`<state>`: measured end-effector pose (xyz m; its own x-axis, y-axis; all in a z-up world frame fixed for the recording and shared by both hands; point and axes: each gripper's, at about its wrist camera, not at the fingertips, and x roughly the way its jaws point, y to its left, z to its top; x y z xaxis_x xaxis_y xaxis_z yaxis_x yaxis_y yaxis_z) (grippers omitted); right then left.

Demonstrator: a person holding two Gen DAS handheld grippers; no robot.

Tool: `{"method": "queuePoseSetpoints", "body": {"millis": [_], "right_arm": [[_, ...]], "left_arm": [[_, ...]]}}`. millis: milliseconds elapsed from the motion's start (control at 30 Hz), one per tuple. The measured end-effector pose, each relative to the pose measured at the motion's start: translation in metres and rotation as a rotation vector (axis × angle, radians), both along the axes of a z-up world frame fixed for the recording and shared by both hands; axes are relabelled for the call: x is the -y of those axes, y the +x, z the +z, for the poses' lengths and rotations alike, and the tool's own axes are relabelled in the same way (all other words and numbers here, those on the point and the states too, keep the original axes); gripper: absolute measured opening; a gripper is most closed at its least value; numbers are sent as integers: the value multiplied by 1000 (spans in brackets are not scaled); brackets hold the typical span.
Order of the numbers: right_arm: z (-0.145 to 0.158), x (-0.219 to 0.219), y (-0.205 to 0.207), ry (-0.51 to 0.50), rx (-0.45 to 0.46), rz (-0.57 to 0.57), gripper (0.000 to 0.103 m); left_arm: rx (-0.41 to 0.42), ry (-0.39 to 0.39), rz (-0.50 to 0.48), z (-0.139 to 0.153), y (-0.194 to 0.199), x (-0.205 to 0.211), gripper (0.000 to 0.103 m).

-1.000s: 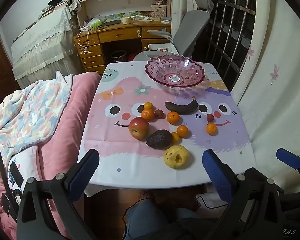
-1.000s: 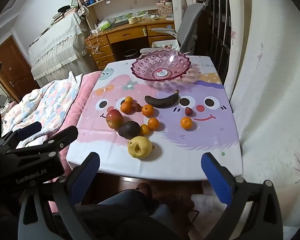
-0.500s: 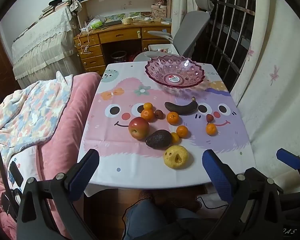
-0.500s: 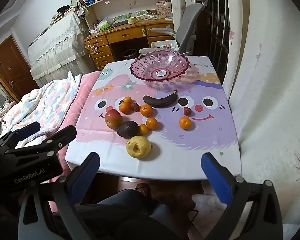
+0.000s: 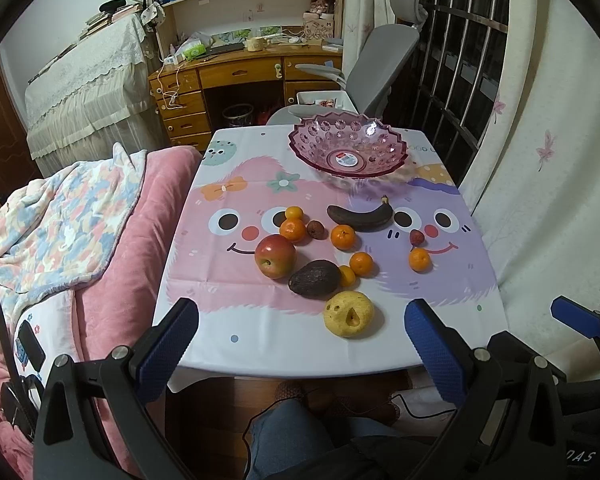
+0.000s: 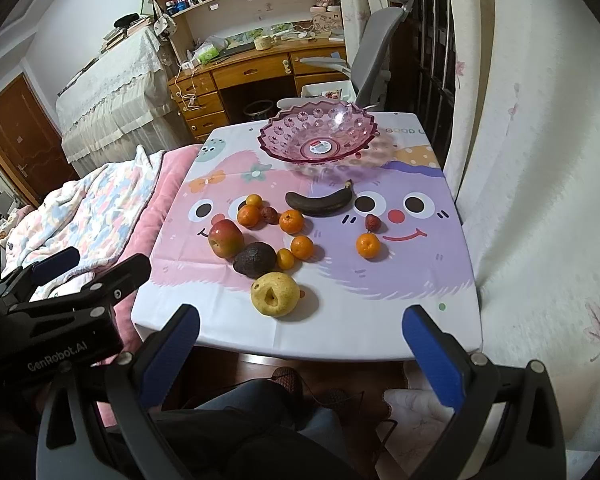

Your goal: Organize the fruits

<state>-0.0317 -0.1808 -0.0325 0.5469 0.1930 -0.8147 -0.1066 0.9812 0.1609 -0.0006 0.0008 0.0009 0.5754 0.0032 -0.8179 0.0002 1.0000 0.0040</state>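
Cartoon faces in pink and purple are covering the tablecloth (image 5: 220,280) that is filling the middle of both views, with a pink quilt (image 5: 112,240) lying along its left edge and a wooden desk (image 5: 240,76) standing behind it.

Compared with the frames from a second ago, the left wrist view is showing nothing shifted on the table, while in the right wrist view the whole scene is sitting slightly further left, so that camera has drifted a little; no fruit has moved.

At lower left of the left wrist view, the left gripper (image 5: 300,344) is hovering short of the table's near edge, its blue pads spread wide with nothing between them. The red apple (image 5: 275,256) is sitting left of centre, touching neither pad, with the dark avocado (image 5: 314,279) just right of it and the yellow pear (image 5: 349,314) nearest the camera. Small oranges (image 5: 343,237) are lying scattered around them, and the blackened banana (image 5: 360,216) is lying behind. The pink glass bowl (image 5: 300,136) is standing empty at the table's far end, upper centre.

The right gripper (image 6: 300,344) is likewise hanging before the table edge, fingers wide apart and holding nothing.
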Motion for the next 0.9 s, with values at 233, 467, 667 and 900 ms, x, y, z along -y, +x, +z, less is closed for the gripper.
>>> {"method": "queuePoseSetpoints", "body": {"millis": [233,467,667,900], "right_arm": [[-2,2,2,4,0,0,102],[-4,9,7,40,-12,2,102],[-2,20,14,82,3,-2,102],[-1,22,25,73,43,8,102]], "left_arm": [[1,1,0,0,0,0,102],[-5,12,7,4,-1,8,102],[-16,4,22,3,5,11,102],[-32,-8,31,-4,17,12,102]]}}
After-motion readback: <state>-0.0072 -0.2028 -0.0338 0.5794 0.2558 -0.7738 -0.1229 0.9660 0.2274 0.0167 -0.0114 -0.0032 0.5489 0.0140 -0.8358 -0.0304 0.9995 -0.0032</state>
